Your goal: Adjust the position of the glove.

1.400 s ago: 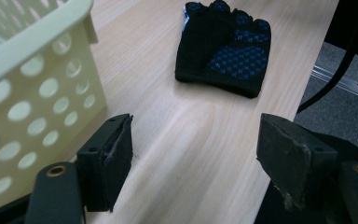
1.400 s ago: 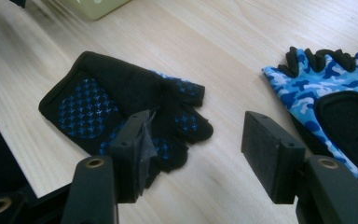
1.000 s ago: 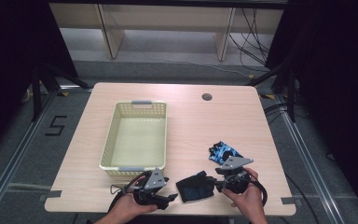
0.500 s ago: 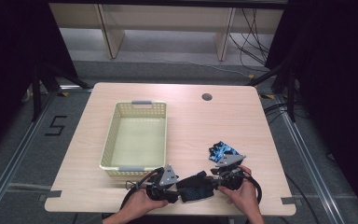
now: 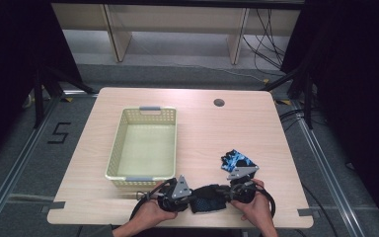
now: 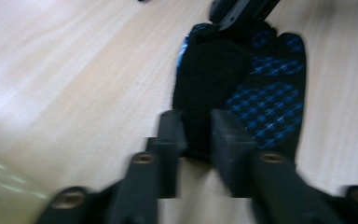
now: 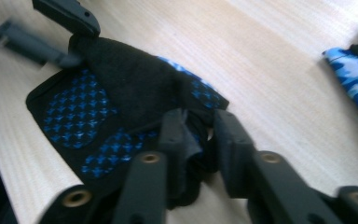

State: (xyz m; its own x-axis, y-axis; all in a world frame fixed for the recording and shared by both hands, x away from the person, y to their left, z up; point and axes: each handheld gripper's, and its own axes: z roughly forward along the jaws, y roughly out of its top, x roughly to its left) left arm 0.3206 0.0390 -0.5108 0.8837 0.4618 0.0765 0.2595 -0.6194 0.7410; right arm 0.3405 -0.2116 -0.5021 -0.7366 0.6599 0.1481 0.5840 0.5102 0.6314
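**Bright table, murky edges, blurry left cam**

High view: the table [image 5: 256,133] is evenly lit from above, surroundings nearly black. The left gripper view is smeared with blur, with a washed-out patch upper left. The right gripper view is sharper, soft up close.

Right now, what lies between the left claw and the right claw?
In the high view, a black-and-blue glove spans the gap between the left claw and the right claw, each gripping one end of it.
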